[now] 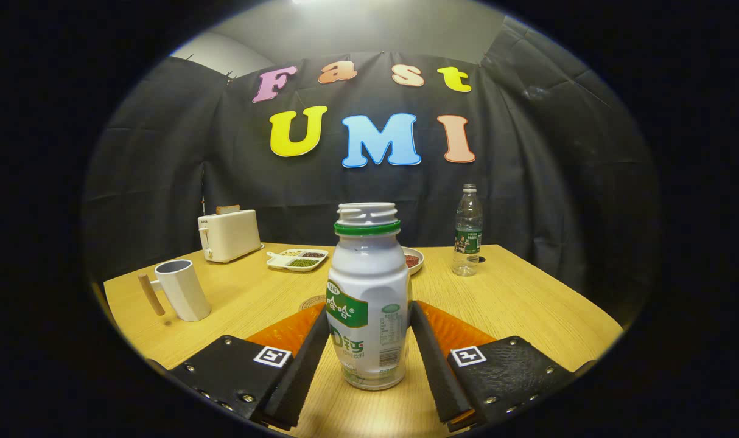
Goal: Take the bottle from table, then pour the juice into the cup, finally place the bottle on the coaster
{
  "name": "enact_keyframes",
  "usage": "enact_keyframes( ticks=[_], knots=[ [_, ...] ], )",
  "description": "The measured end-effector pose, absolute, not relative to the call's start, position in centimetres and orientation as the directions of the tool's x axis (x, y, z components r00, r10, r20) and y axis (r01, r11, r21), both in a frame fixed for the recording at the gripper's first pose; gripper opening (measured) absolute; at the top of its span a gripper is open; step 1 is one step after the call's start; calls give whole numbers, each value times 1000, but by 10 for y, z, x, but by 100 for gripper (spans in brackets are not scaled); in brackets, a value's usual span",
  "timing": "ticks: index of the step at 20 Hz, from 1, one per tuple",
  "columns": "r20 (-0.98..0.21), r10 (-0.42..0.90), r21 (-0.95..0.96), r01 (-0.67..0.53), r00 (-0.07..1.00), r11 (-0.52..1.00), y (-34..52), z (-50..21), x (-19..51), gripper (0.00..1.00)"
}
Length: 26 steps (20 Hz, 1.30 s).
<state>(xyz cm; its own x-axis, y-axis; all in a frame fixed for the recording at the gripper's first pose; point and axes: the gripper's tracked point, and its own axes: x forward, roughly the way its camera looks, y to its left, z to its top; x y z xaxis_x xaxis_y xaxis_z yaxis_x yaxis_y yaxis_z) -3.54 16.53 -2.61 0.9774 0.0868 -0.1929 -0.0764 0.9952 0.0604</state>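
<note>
A white juice bottle (369,274) with a green neck ring and green label stands upright with no cap on its open mouth. It sits between the fingers of my gripper (369,310), and both fingers press against its sides low on the body. Its base is at the level of the wooden table (515,298); I cannot tell whether it still rests there. The white cup (184,291) with a wooden handle stands to the left, beyond the left finger. A round brown coaster (311,302) lies just past the left fingertip, partly hidden by it.
At the back of the table are a white toaster (229,234), a divided white tray (297,259) of beans, a small plate (414,260) half hidden behind the juice bottle, and a clear water bottle (467,231) at the back right.
</note>
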Motion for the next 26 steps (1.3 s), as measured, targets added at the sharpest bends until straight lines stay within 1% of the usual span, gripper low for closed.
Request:
enact_keyframes(
  ticks=[8, 10, 11, 14, 16, 22, 26],
  knots=[
    [-202, 49, 0, -50, 978, 999, 170, -25, -30, 74],
    [-206, 22, -65, -36, 978, 997, 174, -22, -28, 74],
    [-207, 8, -97, -29, 978, 995, 178, -23, -27, 70],
    [-221, -30, -189, -13, 975, 982, 188, -21, -22, 70],
    [-225, -32, -245, -24, 974, 969, 201, -19, -19, 70],
    [-215, -42, -398, -48, 976, 916, 238, -3, -11, 71],
    [-189, -73, -521, -37, 979, 853, 257, 13, -11, 71]
  ],
)
